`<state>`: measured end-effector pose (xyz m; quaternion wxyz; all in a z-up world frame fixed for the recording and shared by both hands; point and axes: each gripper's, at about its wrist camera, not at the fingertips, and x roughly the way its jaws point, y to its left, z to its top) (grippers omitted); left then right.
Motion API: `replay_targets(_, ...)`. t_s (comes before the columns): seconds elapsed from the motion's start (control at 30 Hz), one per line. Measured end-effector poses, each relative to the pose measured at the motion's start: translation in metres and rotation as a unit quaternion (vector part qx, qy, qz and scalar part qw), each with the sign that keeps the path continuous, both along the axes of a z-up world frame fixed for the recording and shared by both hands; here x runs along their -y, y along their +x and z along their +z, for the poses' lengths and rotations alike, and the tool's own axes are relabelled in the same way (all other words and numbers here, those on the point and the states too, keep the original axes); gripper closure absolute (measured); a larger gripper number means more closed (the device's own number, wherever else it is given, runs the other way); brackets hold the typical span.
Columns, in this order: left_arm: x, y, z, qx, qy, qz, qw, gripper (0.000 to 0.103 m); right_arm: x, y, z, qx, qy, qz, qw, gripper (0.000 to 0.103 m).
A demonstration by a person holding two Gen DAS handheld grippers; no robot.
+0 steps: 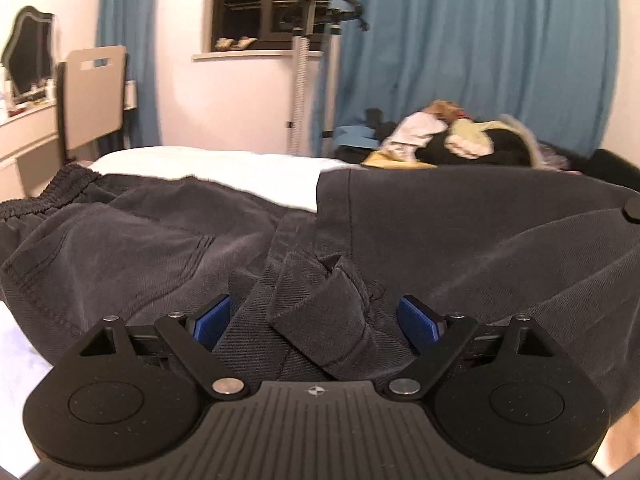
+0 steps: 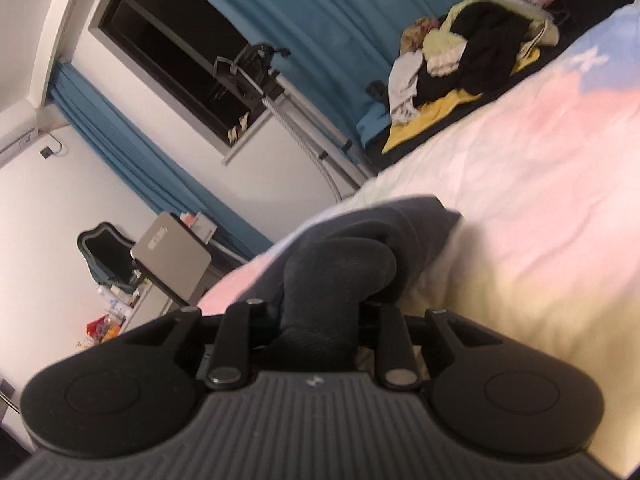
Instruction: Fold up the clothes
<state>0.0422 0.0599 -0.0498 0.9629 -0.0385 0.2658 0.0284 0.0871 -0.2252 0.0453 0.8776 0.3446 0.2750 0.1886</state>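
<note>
While right tool pinches trousers, bed bare

Warm indoor light, fairly bright; window black outside. Both views show strong fisheye bending, dark vignette at the corners. Motion blur smears the curtains and clothes pile. Right view is tilted, bedspread washed out; dark trousers lose detail.
</note>
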Motion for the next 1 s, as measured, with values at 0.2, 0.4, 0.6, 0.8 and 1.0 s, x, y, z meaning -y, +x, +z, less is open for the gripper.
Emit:
replay_targets(0.2,0.089,-0.014,0.014,0.001,-0.011,-0.073,0.9973,0.013,0.079,-0.041,0.035,0.045,-0.038,-0.046,0.997,0.079)
replay_targets(0.4,0.180,-0.025,0.011,0.012,-0.092,-0.155,0.9836,0.012,0.176,-0.093,0.052,0.095,-0.100,-0.150,0.979,0.079)
replay_targets(0.6,0.199,-0.022,0.038,0.088,-0.105,-0.179,0.9743,0.012,0.240,-0.124,0.009,0.076,-0.111,-0.229,0.964,0.079)
replay_targets(0.8,0.223,0.036,-0.007,0.019,0.022,-0.136,0.9903,0.012,0.250,-0.128,-0.013,0.065,-0.088,-0.242,0.964,0.079)
replay_targets(1.0,0.238,0.055,-0.059,-0.047,0.016,-0.167,0.9847,0.013,0.227,-0.123,-0.005,0.095,-0.124,-0.234,0.959,0.079)
